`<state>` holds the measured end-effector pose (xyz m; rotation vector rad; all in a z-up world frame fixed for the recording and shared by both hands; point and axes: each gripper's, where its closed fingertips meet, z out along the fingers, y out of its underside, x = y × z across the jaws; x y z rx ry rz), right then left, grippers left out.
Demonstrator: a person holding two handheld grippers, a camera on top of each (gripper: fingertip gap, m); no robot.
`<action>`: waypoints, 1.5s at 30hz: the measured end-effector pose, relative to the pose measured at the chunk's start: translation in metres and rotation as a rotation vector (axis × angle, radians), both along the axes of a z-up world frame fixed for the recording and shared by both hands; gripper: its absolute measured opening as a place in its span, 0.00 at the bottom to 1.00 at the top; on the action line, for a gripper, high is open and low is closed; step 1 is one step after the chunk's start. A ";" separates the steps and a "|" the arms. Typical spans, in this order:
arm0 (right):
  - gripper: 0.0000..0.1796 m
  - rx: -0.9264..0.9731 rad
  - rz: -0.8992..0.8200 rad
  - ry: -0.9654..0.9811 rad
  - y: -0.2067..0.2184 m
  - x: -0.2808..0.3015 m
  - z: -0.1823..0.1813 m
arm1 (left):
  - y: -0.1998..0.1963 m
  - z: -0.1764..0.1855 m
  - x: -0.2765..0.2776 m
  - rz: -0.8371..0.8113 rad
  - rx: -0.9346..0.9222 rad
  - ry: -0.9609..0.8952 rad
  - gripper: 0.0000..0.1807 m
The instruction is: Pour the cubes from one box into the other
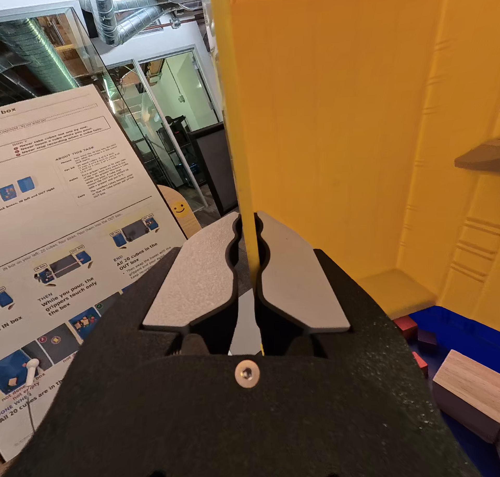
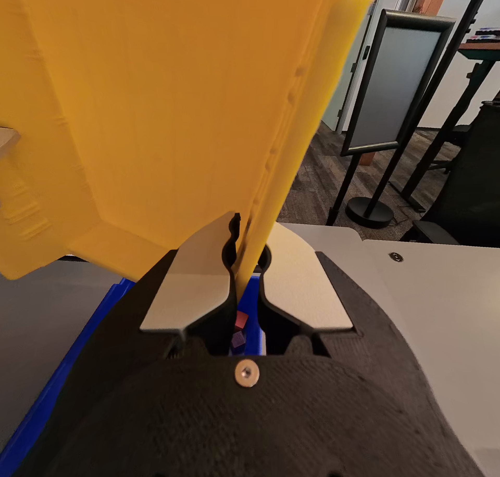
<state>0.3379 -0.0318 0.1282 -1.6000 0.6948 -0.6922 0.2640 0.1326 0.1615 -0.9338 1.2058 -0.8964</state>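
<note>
My left gripper (image 1: 247, 234) is shut on one side wall of a yellow box (image 1: 338, 139). My right gripper (image 2: 250, 237) is shut on the opposite wall of the same yellow box (image 2: 176, 112). The box is lifted and tipped steeply, its inside facing both cameras and looking empty. Below it lies a blue box (image 1: 460, 326), whose wall also shows in the right wrist view (image 2: 48, 377). In the blue box are cubes: a big wooden one (image 1: 468, 383), a red one (image 1: 404, 327) and a purple one (image 1: 427, 338). A red cube (image 2: 241, 320) and a purple cube (image 2: 238, 338) show between my right fingers.
A printed instruction sheet (image 1: 54, 234) stands at the left, behind it a glass wall. A dark mat (image 2: 54, 301) lies on the white table (image 2: 419, 301). A black sign stand (image 2: 392, 85) and a dark chair (image 2: 473, 193) stand beyond the table on the floor.
</note>
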 end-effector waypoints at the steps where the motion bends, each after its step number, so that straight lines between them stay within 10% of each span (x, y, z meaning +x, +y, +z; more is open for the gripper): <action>1: 0.05 0.003 -0.003 0.003 -0.001 0.000 0.000 | -0.001 0.000 0.000 0.001 0.006 0.000 0.04; 16: 0.02 0.204 -0.080 0.264 -0.080 0.030 -0.015 | -0.092 -0.034 0.017 -0.170 -0.053 0.401 0.15; 20: 0.03 0.244 0.017 0.414 -0.097 0.040 -0.010 | -0.132 -0.028 0.004 -0.368 -0.054 0.588 0.35; 23: 0.03 0.134 0.136 0.538 -0.094 0.047 -0.005 | -0.144 -0.008 -0.016 -0.484 -0.163 0.615 0.47; 27: 0.04 -0.067 0.174 0.723 -0.118 0.054 -0.016 | -0.136 0.002 -0.058 -0.600 -0.348 0.669 0.37; 38: 0.04 -0.556 -0.103 1.095 -0.238 0.076 -0.108 | -0.032 -0.142 -0.089 -0.307 -0.651 1.055 0.33; 45: 0.02 -0.716 -0.112 1.265 -0.251 0.081 -0.199 | -0.051 -0.202 -0.092 -0.271 -0.818 1.228 0.40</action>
